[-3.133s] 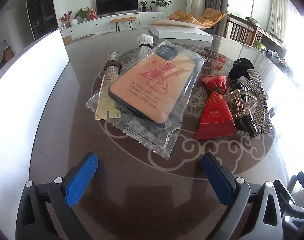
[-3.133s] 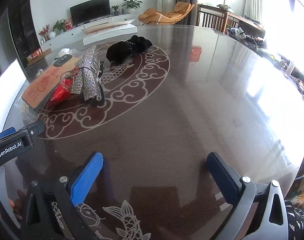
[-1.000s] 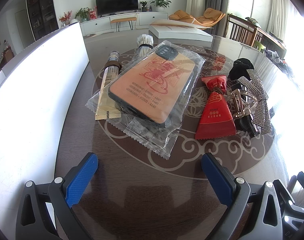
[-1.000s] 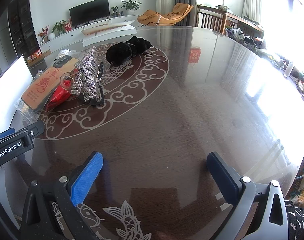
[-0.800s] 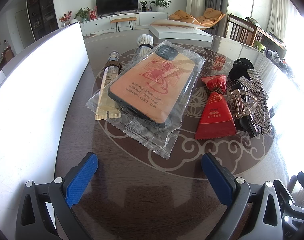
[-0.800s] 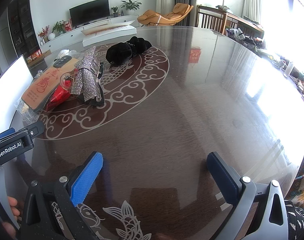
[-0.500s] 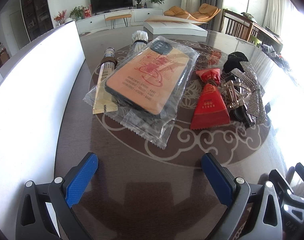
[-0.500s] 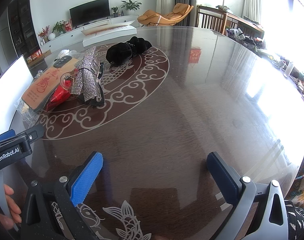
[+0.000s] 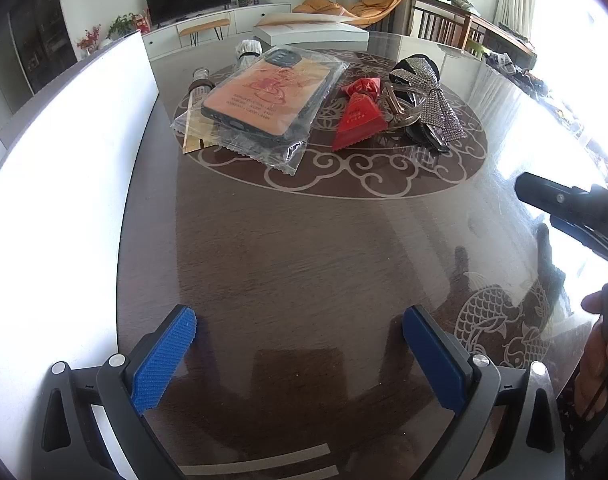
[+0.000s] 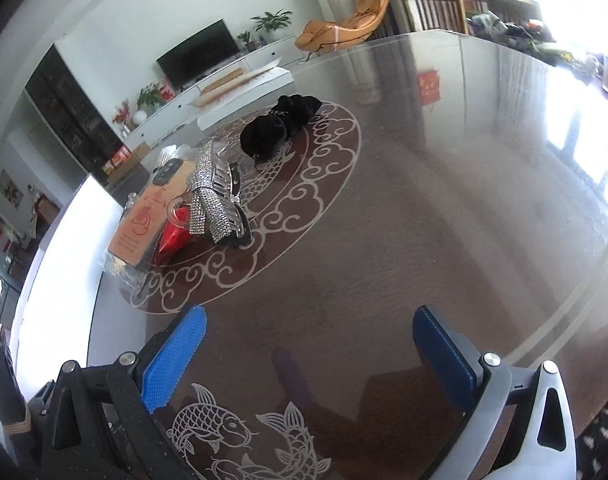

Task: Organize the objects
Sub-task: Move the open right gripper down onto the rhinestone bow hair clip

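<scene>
Here, both grippers hover with jaws spread wide and empty above the bench [image 9: 304, 240], nothing yet picked. The phone case [image 9: 265, 94], red packet [image 9: 358, 120] and sparkly clip [image 9: 432, 100] lie clustered on the far medallion, well apart from the left gripper [image 9: 299, 354] and right gripper [image 10: 308, 356]. Next, seemingly, comes a forward reach toward the pile.

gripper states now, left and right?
Left gripper: open, holding nothing, above bare table.
Right gripper: open, holding nothing, above the table.
</scene>
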The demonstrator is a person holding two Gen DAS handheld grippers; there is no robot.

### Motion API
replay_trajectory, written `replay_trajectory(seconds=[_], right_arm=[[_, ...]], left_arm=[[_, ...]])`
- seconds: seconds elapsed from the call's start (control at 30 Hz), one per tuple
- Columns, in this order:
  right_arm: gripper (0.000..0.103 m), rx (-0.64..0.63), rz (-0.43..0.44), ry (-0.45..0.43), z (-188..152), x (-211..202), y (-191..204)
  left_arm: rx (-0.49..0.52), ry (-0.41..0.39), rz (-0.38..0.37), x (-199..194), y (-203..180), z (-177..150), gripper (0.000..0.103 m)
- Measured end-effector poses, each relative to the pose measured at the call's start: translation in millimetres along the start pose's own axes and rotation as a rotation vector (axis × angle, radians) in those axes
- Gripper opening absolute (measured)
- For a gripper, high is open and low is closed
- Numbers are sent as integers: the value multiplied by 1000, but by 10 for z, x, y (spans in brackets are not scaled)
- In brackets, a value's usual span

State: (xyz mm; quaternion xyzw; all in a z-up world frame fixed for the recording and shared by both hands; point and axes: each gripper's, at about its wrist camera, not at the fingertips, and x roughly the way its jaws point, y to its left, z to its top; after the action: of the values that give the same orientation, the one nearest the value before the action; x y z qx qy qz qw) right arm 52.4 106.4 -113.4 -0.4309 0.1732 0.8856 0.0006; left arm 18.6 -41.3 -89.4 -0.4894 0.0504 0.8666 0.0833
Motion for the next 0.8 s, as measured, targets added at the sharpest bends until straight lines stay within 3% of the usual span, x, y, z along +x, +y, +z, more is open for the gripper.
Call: replay_trajectory(seconds=[0.1, 0.2, 0.3, 0.37, 0.4, 0.43, 0.47, 0.8], right_arm=[[96, -184, 7, 16, 219, 128, 315], [93, -233, 77, 37, 513, 278, 579], [82, -280, 114, 102, 708, 555, 826], [55, -313, 120, 165, 726, 749, 912], [47, -318, 118, 180, 717, 795, 917], [30, -311, 114, 186, 699, 804, 893], [26, -293, 113, 184, 671, 769, 835], [26, -271, -53, 68, 78, 13, 141]], left_arm=[[-16, -16, 10, -4, -6, 1, 103], [-33, -31, 20, -8, 3, -1, 103], [-40, -41, 25, -9, 0, 0, 103], [-41, -41, 25, -5, -1, 1, 103], [-40, -42, 25, -2, -3, 0, 103], [-40, -43, 25, -3, -5, -1, 103], [-40, -45, 25, -5, -5, -3, 103], [-49, -51, 31, 14, -16, 27, 103]])
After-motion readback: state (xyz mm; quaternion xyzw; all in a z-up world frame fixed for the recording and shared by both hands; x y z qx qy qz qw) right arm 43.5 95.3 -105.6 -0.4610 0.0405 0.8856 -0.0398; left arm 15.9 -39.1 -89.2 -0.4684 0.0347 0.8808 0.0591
